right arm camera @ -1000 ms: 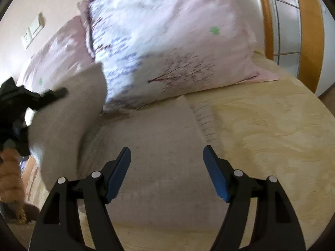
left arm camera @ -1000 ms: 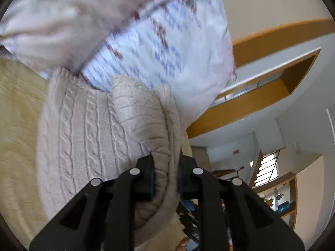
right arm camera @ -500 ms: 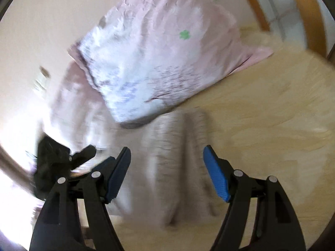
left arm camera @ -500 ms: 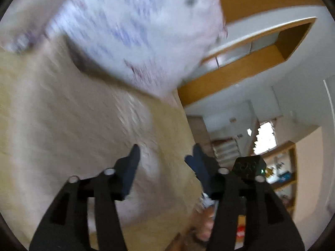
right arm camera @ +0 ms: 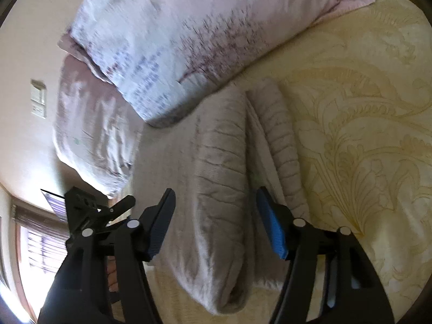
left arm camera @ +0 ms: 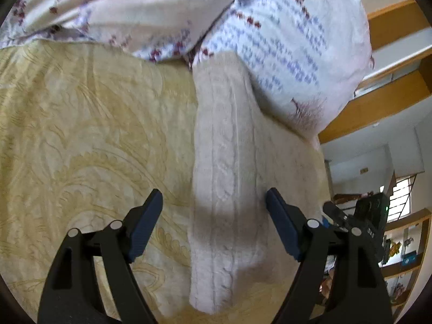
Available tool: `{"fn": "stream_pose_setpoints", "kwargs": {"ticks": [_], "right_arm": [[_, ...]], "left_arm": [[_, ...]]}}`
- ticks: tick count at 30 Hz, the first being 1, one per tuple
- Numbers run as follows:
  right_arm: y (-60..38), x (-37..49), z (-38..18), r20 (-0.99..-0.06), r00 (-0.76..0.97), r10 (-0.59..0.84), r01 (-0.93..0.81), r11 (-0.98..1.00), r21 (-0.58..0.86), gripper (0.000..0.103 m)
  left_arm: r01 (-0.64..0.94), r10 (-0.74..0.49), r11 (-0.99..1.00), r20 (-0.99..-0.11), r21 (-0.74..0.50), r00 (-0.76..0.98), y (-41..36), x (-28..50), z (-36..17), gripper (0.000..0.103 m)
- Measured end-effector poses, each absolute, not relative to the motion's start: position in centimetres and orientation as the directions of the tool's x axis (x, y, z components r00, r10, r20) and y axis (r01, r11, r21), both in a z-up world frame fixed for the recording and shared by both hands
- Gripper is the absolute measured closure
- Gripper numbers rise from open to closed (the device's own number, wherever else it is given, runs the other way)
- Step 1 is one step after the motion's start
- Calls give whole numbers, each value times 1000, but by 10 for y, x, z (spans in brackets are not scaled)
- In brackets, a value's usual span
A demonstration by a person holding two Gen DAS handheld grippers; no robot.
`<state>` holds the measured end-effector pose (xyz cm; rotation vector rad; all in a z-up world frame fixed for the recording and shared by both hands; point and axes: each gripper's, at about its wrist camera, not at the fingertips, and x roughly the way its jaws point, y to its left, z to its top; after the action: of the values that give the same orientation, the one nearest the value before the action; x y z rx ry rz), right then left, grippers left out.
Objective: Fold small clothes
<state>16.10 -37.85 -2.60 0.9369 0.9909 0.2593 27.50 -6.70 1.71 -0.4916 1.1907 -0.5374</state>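
Note:
A beige cable-knit sweater [left arm camera: 224,178] lies folded into a long narrow strip on the yellow patterned bedspread [left arm camera: 81,140], its far end against the pillows. My left gripper [left arm camera: 214,213] is open and empty, its jaws straddling the near part of the strip just above it. In the right wrist view the same sweater [right arm camera: 221,178] shows a folded flap and a ribbed edge. My right gripper [right arm camera: 216,216] is open and empty over its near end. The other gripper [right arm camera: 89,210] shows at the left of that view.
Two floral pillows [left arm camera: 283,35] [right arm camera: 167,35] lie at the head of the bed, touching the sweater's far end. A wooden bed frame [left arm camera: 378,102] and shelves [left arm camera: 405,256] lie beyond the bed edge. A wall switch [right arm camera: 37,102] is on the wall.
My left gripper let go of the sweater fold it was holding and opened. The sweater now lies flat in a narrow strip. Both grippers have come down over it.

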Motion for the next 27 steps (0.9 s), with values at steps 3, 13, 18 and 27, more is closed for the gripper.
{"fn": "stream_pose_setpoints", "kwargs": {"ticks": [3,13,18,27], "right_arm": [[-368,175,-34,-614,527,588,213,607,765,55],[-355,193,-19,-641,636,431,167,733,659,85],[-319,172,46,-618,761,199,42,935,353,86],[-336,169,45,-643,763,60,120,965,233,86]], "left_arm": [[128,-647,759,-718,-638,257,-82,283,11,23],[114,-691,720,-690,-685,215,-98,291,3,20],[108,-703,707,-676,-699,219,-82,284,4,20],[219,-683,731,-695,-646,227,-94,264,20,20]]}}
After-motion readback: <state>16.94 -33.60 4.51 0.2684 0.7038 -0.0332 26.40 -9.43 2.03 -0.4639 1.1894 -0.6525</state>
